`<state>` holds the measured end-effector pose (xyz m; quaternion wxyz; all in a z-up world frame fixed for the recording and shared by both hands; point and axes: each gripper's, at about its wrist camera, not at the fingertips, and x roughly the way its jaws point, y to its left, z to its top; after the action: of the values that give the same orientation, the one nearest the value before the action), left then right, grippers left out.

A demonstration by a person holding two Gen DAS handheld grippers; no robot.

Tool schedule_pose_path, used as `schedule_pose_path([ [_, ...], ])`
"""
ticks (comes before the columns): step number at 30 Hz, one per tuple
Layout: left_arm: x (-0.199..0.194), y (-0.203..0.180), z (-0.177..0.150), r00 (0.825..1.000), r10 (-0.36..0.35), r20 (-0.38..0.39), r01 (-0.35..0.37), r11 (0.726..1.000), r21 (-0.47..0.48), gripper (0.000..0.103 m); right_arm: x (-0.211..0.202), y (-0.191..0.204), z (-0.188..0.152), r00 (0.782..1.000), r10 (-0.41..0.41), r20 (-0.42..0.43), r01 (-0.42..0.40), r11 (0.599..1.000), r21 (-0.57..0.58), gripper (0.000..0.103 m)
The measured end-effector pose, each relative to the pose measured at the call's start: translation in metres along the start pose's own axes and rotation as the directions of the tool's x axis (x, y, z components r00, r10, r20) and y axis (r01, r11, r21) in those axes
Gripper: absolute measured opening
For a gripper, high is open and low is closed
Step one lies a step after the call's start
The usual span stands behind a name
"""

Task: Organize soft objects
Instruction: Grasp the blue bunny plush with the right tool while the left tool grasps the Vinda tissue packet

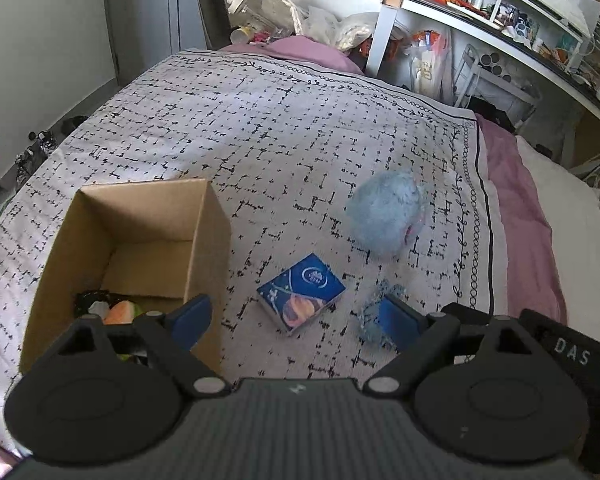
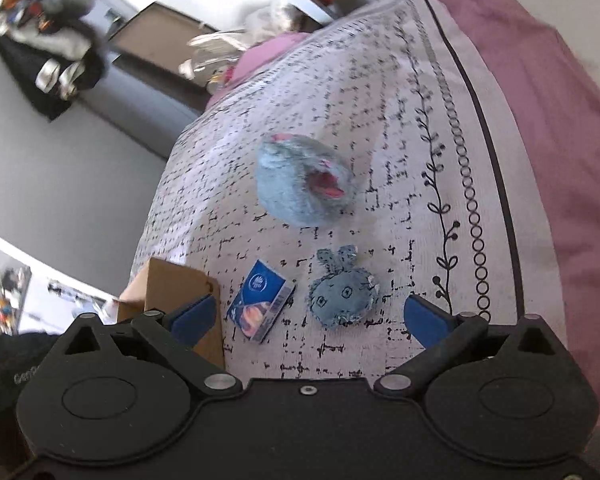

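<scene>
A fluffy light-blue plush ball (image 1: 385, 213) (image 2: 304, 180) with a pink patch lies on the patterned bedspread. Nearer to me lie a small blue denim bunny-shaped toy (image 2: 342, 294) (image 1: 370, 322) and a blue tissue pack (image 1: 301, 292) (image 2: 261, 306). An open cardboard box (image 1: 136, 256) (image 2: 176, 284) stands to the left, with an orange and green soft item (image 1: 120, 312) inside. My left gripper (image 1: 296, 322) is open above the tissue pack, its right finger over the denim toy. Open too, my right gripper (image 2: 312, 320) hovers above the denim toy and the pack, touching neither.
The bedspread (image 1: 280, 120) covers a bed with a mauve sheet (image 1: 516, 192) along its right side. A cluttered white desk (image 1: 500, 12) stands beyond the bed at the right. Bags and bottles (image 1: 268, 12) pile up at the far end.
</scene>
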<state>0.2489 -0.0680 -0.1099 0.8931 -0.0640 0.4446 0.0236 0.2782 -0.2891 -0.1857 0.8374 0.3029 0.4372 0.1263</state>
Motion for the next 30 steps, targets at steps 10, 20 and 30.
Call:
schedule_pose_path([
  [10,0.027,-0.008,0.007,1.0,0.003,-0.015,-0.003,1.0,0.0,0.08,0.04,-0.026,0.006,0.995,0.017,-0.096,-0.002,0.988,0.154,0.079],
  [20,0.051,-0.016,0.009,0.999,0.002,-0.043,-0.002,1.0,0.008,0.062,0.075,-0.049,0.01,0.984,0.025,-0.177,0.027,0.957,0.287,0.075],
  [30,0.068,-0.015,0.011,0.997,-0.003,-0.076,0.003,1.0,-0.001,0.062,0.092,-0.051,0.01,0.973,0.073,-0.219,0.0,0.949,0.316,0.021],
])
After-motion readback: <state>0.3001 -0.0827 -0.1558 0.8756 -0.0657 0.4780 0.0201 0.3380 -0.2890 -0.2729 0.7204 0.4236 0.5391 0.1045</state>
